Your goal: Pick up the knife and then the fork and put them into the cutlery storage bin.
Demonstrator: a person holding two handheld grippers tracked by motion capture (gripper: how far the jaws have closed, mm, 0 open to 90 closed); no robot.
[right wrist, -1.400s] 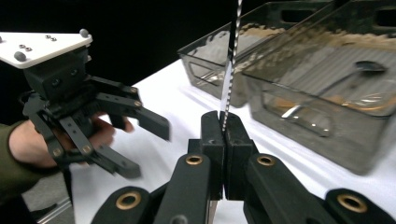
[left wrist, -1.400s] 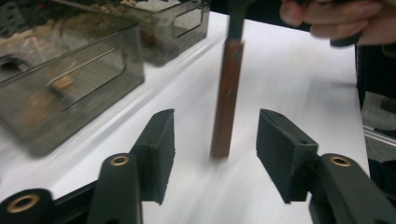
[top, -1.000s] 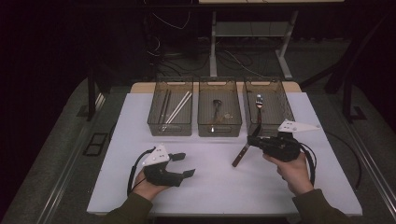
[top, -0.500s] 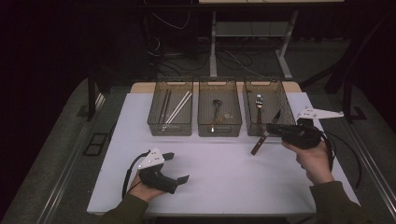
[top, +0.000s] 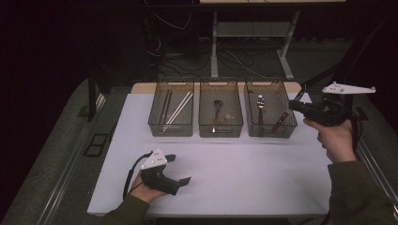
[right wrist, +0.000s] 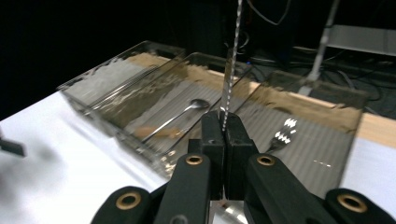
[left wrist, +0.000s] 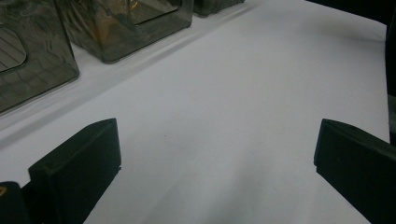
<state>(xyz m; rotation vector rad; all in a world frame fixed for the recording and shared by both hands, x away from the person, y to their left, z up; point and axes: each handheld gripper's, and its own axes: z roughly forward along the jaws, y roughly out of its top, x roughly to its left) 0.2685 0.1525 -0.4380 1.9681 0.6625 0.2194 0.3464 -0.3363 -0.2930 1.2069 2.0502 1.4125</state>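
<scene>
High view: the right tool is clamped on a knife whose brown handle slants down toward 7 o'clock into the right bin, at 2 o'clock on the tabletop. To do this well, I'd lower the hand until the handle end rests on the bin floor, line the knife up with the bin's long side, and only then let go, so it lies flat beside the fork and doesn't clatter or tip over the wall. The left tool lies at 7 o'clock on the tabletop, jaws apart, holding nothing.

Left gripper view: both black jaws stand wide with bare white tabletop between them.

Right gripper view: the jaws are pressed together on the serrated blade, which rises toward 12 o'clock, above the bin with the fork.

Against a second ago: the knife hung over open tabletop at 5 o'clock of that bin; the right hand has since carried it up toward 1 o'clock. The left tool's jaws have just been opening, empty
</scene>
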